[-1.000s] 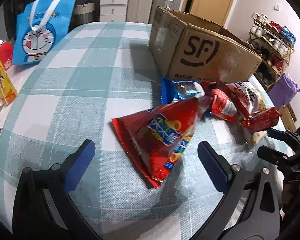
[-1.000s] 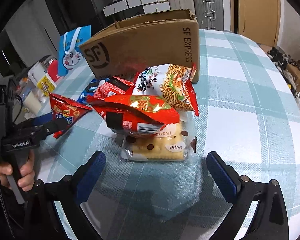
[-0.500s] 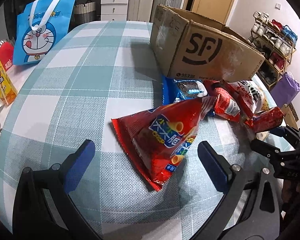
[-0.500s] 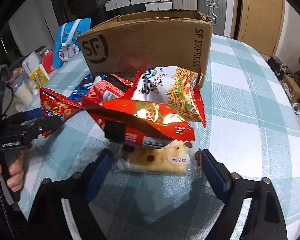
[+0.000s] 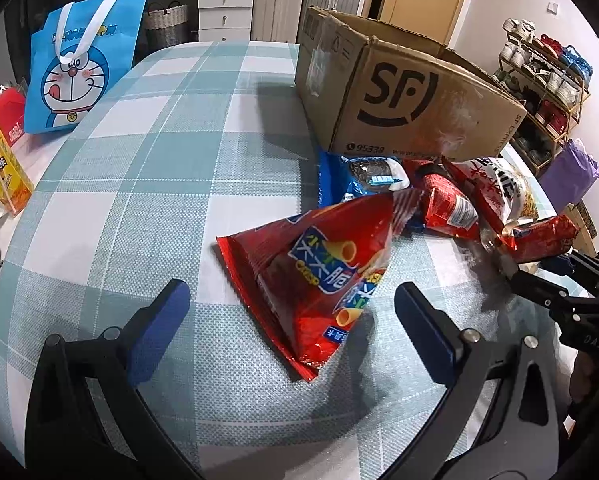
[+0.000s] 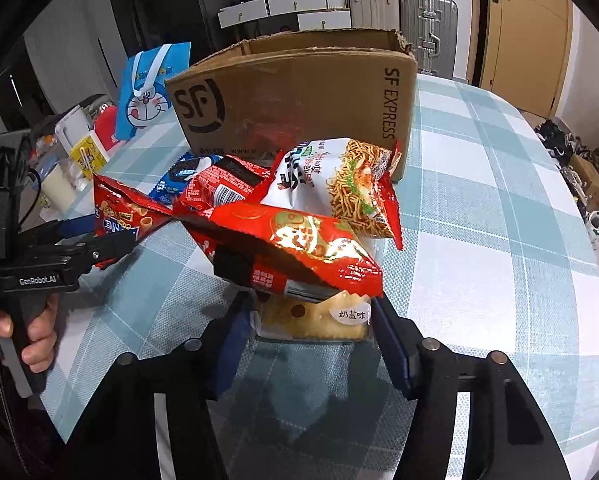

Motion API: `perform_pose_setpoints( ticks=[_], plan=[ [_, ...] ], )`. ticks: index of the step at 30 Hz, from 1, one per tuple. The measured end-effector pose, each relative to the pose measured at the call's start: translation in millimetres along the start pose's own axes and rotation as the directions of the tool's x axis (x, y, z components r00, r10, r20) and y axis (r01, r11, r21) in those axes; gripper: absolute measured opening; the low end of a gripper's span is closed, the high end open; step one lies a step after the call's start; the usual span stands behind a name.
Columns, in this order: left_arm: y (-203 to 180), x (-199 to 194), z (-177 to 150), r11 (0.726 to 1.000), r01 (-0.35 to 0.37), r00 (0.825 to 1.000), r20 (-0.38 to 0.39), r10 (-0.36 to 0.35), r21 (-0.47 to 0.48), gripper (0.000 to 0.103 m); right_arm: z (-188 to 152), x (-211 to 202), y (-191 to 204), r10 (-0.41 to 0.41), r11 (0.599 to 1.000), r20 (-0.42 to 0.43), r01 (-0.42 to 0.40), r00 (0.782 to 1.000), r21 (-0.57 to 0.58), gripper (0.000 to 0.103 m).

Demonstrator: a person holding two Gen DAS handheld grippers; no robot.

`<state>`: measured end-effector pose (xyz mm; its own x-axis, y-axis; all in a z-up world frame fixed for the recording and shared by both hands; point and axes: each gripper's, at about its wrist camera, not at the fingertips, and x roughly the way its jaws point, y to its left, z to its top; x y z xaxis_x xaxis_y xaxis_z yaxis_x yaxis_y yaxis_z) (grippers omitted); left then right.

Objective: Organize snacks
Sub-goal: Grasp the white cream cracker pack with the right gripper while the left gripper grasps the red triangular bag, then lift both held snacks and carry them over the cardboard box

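Observation:
A pile of snack bags lies on the checked table in front of the SF cardboard box (image 5: 403, 100). My left gripper (image 5: 291, 320) is open, its fingers either side of the red crisp bag (image 5: 319, 268). My right gripper (image 6: 311, 324) has closed on the clear cracker pack (image 6: 319, 316), which lies under a red foil bag (image 6: 295, 248). A noodle bag (image 6: 339, 184), another red bag (image 6: 219, 192) and a blue cookie pack (image 6: 179, 176) lie behind. The right gripper also shows in the left wrist view (image 5: 539, 276).
A blue cartoon tote bag (image 5: 79, 68) stands at the table's far left, with a yellow drink carton (image 5: 1, 176) and a red item (image 5: 7, 112) beside it. Suitcases, drawers and a door stand behind the table. A shoe rack (image 5: 547, 76) is at the right.
My right gripper has moved forward and closed around the cracker pack under the red bag. My left gripper has stayed open over the red crisp bag.

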<state>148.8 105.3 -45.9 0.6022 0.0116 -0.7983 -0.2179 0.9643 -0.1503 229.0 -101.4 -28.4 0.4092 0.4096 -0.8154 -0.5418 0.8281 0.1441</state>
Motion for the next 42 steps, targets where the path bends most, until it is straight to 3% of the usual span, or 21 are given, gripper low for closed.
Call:
perform_pose_setpoints(
  ticks=[7, 13, 16, 20, 21, 24, 30, 32, 34, 37, 42],
  plan=[
    [-3, 0, 0, 1.000, 0.005, 1.000, -0.002, -0.005, 0.010, 0.102, -4, -10, -8, 0.086, 0.995, -0.003, -0.086, 0.996, 0.046, 0.060],
    [-5, 2, 0, 0.999, 0.027, 1.000, -0.002, -0.027, 0.017, 0.102, -6, -19, -11, 0.214, 0.972, 0.005, -0.214, 0.977, 0.102, 0.059],
    [-7, 5, 2, 1.000, 0.016, 1.000, -0.008, -0.016, 0.027, 0.095, -6, -23, -8, 0.204, 0.975, 0.010, -0.204, 0.979, 0.090, 0.059],
    [-9, 5, 5, 0.999, -0.004, 1.000, 0.000, 0.004, 0.054, 0.070, -6, -22, -5, 0.214, 0.973, -0.001, -0.213, 0.977, 0.092, 0.059],
    [-9, 5, 5, 0.999, 0.002, 1.000, 0.001, -0.002, 0.054, 0.063, -7, -22, -5, 0.213, 0.973, -0.003, -0.212, 0.977, 0.090, 0.059],
    [-5, -2, 6, 0.998, 0.045, 0.999, 0.021, -0.046, 0.037, 0.054, -7, -21, -6, 0.232, 0.968, -0.001, -0.231, 0.973, 0.101, 0.059],
    [-5, -12, 5, 0.996, 0.084, 0.996, 0.039, -0.085, 0.022, 0.053, -6, -21, -14, 0.374, 0.912, 0.016, -0.371, 0.927, 0.178, 0.059],
    [-7, -15, 5, 0.995, 0.093, 0.995, 0.043, -0.093, 0.022, 0.053, -6, -19, -18, 0.441, 0.874, 0.023, -0.435, 0.897, 0.217, 0.059],
    [-9, -18, 5, 0.996, 0.090, 0.995, 0.050, -0.091, 0.029, 0.053, -6, -19, -20, 0.464, 0.857, 0.033, -0.458, 0.885, 0.236, 0.059],
    [-12, -22, 5, 0.995, 0.096, 0.993, 0.059, -0.098, 0.033, 0.053, -6, -22, -18, 0.407, 0.890, 0.033, -0.404, 0.913, 0.210, 0.059],
    [-17, -31, 6, 0.994, 0.103, 0.992, 0.074, -0.106, 0.044, 0.053, -6, -24, -20, 0.390, 0.897, 0.041, -0.390, 0.920, 0.210, 0.059]
  ],
)
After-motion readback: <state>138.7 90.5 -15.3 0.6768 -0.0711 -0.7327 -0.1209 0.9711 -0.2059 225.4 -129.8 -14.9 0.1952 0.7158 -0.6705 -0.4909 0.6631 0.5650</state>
